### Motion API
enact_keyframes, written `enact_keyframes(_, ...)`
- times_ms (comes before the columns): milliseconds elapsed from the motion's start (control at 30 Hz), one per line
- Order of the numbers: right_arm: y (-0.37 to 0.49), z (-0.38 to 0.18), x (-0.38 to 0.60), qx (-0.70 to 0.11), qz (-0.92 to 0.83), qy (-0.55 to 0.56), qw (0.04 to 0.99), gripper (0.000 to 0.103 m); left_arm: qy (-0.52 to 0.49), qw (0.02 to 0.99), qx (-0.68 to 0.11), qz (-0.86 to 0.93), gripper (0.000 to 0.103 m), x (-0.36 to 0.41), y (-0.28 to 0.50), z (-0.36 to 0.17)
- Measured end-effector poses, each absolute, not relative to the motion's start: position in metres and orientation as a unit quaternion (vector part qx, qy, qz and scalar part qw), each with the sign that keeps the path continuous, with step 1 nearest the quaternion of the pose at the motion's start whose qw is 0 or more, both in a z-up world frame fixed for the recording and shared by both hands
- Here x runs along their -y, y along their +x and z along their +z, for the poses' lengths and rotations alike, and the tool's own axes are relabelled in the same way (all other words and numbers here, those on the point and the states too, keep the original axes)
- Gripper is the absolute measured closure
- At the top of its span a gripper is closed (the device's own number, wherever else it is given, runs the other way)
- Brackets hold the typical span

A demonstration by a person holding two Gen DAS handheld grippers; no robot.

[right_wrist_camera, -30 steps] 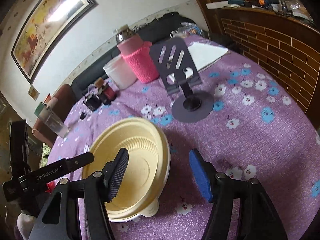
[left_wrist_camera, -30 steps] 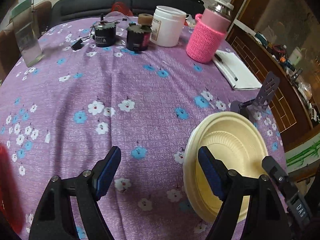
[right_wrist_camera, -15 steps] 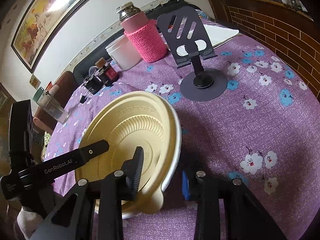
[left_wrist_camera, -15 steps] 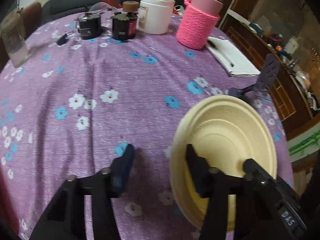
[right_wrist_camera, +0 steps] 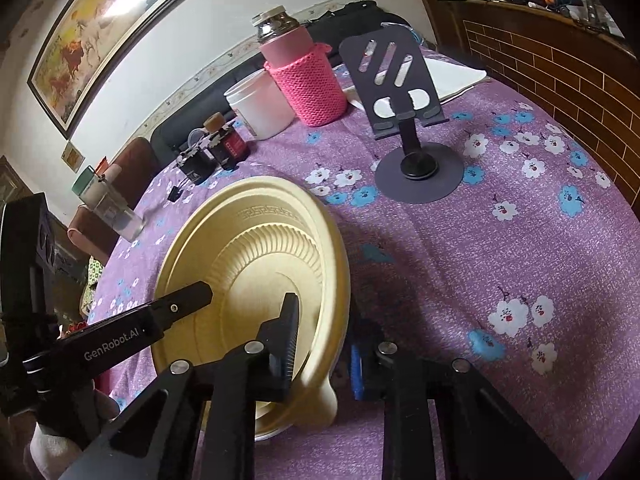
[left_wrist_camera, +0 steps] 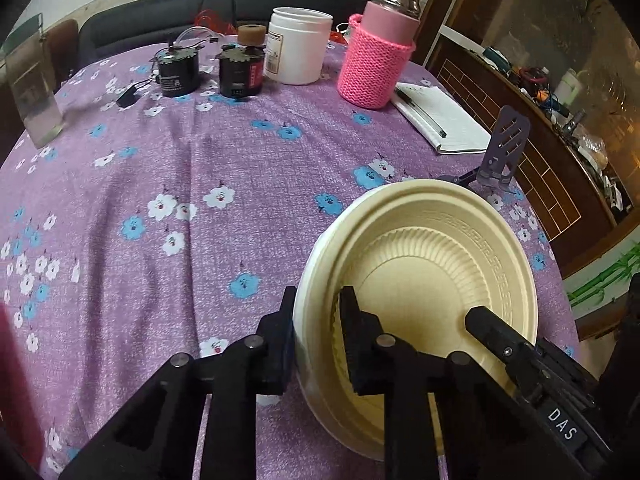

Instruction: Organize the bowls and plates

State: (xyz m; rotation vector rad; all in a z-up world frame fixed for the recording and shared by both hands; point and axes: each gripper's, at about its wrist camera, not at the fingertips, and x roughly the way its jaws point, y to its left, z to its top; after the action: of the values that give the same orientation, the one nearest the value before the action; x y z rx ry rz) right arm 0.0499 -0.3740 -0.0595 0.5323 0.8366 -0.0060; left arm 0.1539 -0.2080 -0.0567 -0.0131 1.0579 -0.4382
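Observation:
A cream plate [left_wrist_camera: 420, 272] with a ribbed well sits nested on a paler dish, on the purple flowered tablecloth [left_wrist_camera: 240, 184]. My left gripper [left_wrist_camera: 318, 300] is shut on the stack's left rim, one pad outside and one inside. In the right wrist view the cream plate [right_wrist_camera: 248, 248] fills the lower left. My right gripper [right_wrist_camera: 326, 320] straddles its right rim with the jaws still closing, and both pads look to be touching the rim. Each gripper's inner finger [left_wrist_camera: 500, 340] shows in the other's view, as does the left one's finger [right_wrist_camera: 180, 304].
At the table's far side stand a pink knitted flask [left_wrist_camera: 376, 60], a white jar [left_wrist_camera: 298, 50] and two small black motors [left_wrist_camera: 176, 70]. A notepad with a pen [left_wrist_camera: 436, 120] and a dark phone stand [right_wrist_camera: 404, 120] lie to the right. A clear bottle [left_wrist_camera: 32, 88] stands far left.
Both grippers went from wide open to closed over opposite rims of the plate stack. The plate now fills more of both views and looks tipped up.

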Motion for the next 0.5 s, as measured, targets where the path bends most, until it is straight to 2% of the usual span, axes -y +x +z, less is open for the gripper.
enact_keyframes(500,0.046,-0.051,0.355,-0.398,0.014,0.249,0.883,0.08,-0.028,0.849,-0.488,-0.203,0.084,0.181,0.137,-0.044)
